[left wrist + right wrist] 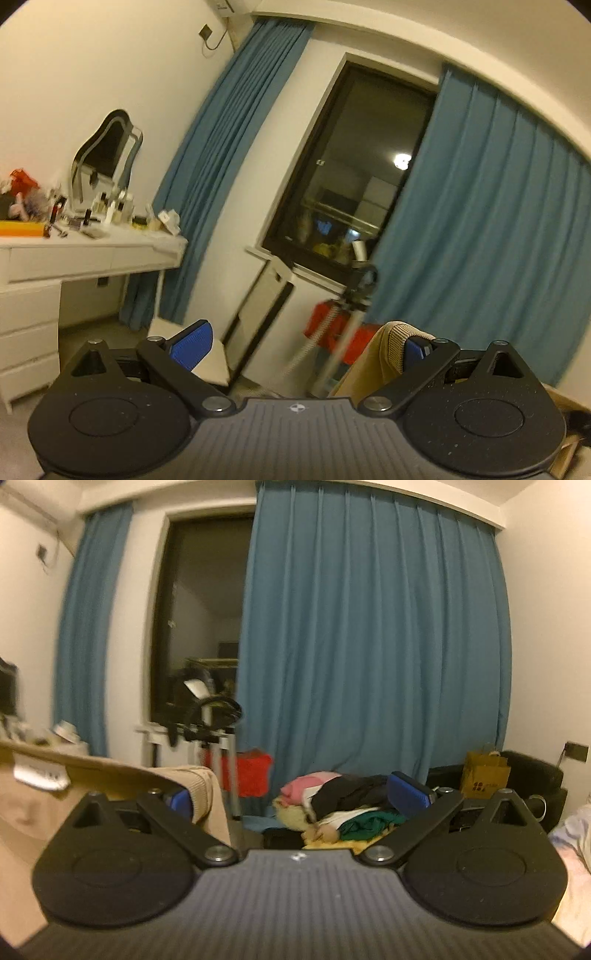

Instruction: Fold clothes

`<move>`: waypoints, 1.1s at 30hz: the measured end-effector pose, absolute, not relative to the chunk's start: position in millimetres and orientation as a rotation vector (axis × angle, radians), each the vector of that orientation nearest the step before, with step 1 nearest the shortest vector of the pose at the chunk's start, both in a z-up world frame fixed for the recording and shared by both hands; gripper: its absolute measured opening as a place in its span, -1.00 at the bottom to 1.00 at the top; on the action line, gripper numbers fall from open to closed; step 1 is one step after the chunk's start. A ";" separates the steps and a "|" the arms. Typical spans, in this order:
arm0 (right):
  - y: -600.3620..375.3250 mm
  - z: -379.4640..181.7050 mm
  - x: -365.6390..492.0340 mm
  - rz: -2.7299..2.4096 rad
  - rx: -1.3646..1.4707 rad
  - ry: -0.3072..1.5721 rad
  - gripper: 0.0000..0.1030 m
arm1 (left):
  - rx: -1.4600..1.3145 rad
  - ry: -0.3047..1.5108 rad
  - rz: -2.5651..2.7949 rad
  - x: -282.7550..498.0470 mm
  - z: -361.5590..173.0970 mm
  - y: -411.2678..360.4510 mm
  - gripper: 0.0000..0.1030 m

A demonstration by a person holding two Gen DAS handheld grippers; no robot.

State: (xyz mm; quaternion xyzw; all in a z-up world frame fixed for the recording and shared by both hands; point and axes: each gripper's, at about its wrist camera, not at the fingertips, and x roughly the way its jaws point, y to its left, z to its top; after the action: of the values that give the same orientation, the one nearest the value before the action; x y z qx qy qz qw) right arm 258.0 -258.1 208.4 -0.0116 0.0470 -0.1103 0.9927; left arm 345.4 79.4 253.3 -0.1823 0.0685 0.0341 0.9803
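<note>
1. My left gripper (304, 345): two blue-padded fingers spread wide. The ribbed cuff of one tan knitted garment (397, 341) is draped over the right-hand finger; nothing is pinched between the pads.
2. My right gripper (295, 799): two fingers also wide apart. The same tan knit (207, 794) hangs over its left-hand finger, with one white label (40, 775) showing on the cloth.
3. Both grippers are raised, the garment slung between them.
4. Beyond the right gripper: one heap of mixed clothes (343, 805), pink, black, green and yellow pieces; I cannot count them.
5. One yellow paper bag (485, 775) stands near a black seat; contents hidden.
6. Two blue curtains (369, 627) flank one dark window (354, 173).
7. One white dressing table (88, 251) with one mirror (107, 155), cluttered with small bottles.
</note>
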 end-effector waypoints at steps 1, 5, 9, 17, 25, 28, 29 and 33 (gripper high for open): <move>-259.6 189.3 287.9 -0.235 -0.026 0.101 1.00 | -0.367 0.158 0.076 379.1 229.6 78.4 0.95; -264.0 117.1 399.2 -0.281 -0.029 0.140 1.00 | -0.355 0.296 0.091 509.6 121.4 76.5 0.94; -271.5 21.5 473.9 -0.258 -0.021 0.285 1.00 | -0.293 0.484 0.089 596.6 15.1 71.8 0.91; -283.8 -102.1 542.6 -0.095 -0.027 0.695 1.00 | -0.142 0.794 0.032 626.8 -79.1 77.6 0.89; -261.7 -71.3 471.8 -0.003 -0.008 0.634 1.00 | 0.044 0.685 -0.021 520.9 -39.5 56.9 0.99; -243.6 -51.4 416.5 -0.001 -0.030 0.573 1.00 | 0.038 0.630 0.001 460.6 -22.5 47.4 0.99; -240.6 -45.6 392.0 -0.004 -0.008 0.562 1.00 | 0.035 0.612 0.008 440.5 -16.9 44.2 1.00; -229.8 -25.0 295.0 -0.006 0.081 0.517 1.00 | 0.005 0.558 0.023 354.0 -0.1 35.8 1.00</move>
State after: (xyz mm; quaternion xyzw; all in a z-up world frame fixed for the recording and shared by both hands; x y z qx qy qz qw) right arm 295.0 -229.8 -25.0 0.0402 0.2555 -0.0029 0.9660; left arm 354.0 35.8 -0.1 0.0027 0.2754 0.0114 0.9613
